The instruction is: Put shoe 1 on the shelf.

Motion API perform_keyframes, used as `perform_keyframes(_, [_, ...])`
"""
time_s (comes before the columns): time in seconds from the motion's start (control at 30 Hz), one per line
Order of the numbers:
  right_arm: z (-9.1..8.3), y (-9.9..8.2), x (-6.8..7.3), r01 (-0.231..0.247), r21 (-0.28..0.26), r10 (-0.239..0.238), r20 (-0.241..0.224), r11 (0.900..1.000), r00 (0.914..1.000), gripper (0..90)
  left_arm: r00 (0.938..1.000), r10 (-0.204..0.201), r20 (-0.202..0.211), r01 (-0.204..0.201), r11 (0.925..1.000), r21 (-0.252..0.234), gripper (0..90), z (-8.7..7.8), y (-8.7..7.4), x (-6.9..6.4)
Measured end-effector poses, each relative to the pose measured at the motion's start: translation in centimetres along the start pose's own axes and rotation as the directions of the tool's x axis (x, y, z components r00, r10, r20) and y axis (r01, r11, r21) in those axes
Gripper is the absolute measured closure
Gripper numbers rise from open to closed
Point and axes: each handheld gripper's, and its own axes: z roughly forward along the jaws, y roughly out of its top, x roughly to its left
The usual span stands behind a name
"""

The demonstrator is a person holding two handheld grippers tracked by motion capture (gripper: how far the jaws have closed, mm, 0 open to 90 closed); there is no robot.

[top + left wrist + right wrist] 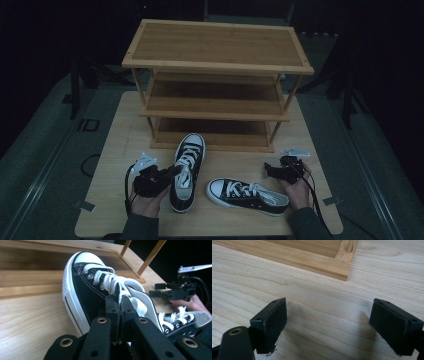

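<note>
left gripper [175, 171] is on the near shoe [187, 170], jaws squeezed together on the inner side of its collar, right by the top of the laces. in the left gripper view the two black pads [121, 312] sit pressed flat with the shoe's white lining pinched between them, laces spilling just ahead, the white toe cap pointing away toward the rack [30, 277]. from above, that shoe stands lengthwise on the table [115, 150], toe aimed at the rack's bottom shelf and close to its front rail, heel toward the person. the left hand [147, 197] sits just to the shoe's left, its grey plate up top.

second shoe [247, 196] lies crosswise, toe pointing left, almost meeting the first shoe's heel end, sole flat on the table. it peeks into the left gripper view too, low at the right, laces and eyelets showing.

over to the right gripper [270, 170]: jaws wide apart, nothing between them. in the right gripper view the two pads [273, 322] hang low over bare table wood, with the corner of the rack's base and one post foot up ahead. from above, the right hand [297, 187] holds it just beyond the heel end of the crosswise shoe, near it; touching or apart i cannot tell.

the rack stands at the back of the table, three shelves.
</note>
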Motion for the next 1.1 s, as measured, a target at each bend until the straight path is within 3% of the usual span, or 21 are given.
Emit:
perform_keyframes(0.63, [0.0, 0.0, 0.0, 0.002, -0.001, -0.002, 0.000, 1.0000, 1.0000, 13.8, 0.9991, 0.024, 0.035, -0.022, 0.9985, -0.050, 88.6, -1.8, 2.9, -0.8])
perform_keyframes(1.1, [0.0, 0.0, 0.0, 0.003, -0.001, -0.003, 0.000, 1.0000, 1.0000, 13.8, 0.9973, 0.010, 0.073, -0.005, 0.9974, -0.072, 88.5, -3.4, 4.1, -1.3])
